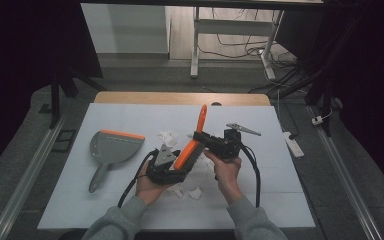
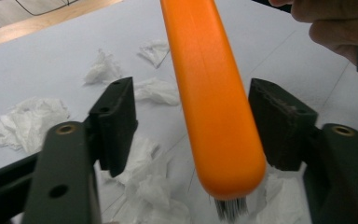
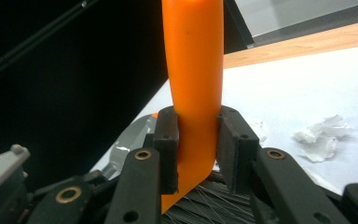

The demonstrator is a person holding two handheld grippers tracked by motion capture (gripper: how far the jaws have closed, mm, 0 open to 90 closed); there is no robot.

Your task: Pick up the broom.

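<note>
Brush (image 1: 192, 142) hangs above the table, clamped in the right gripper (image 3: 198, 149); the left gripper (image 2: 191, 126) brackets its end without pressing. Paper scraps (image 1: 169, 137) remain unswept, dustpan (image 1: 111, 150) untouched.

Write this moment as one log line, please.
right gripper: shut on brush | left gripper: open around brush head, not touching | dustpan: on table | paper scraps: scattered
</note>
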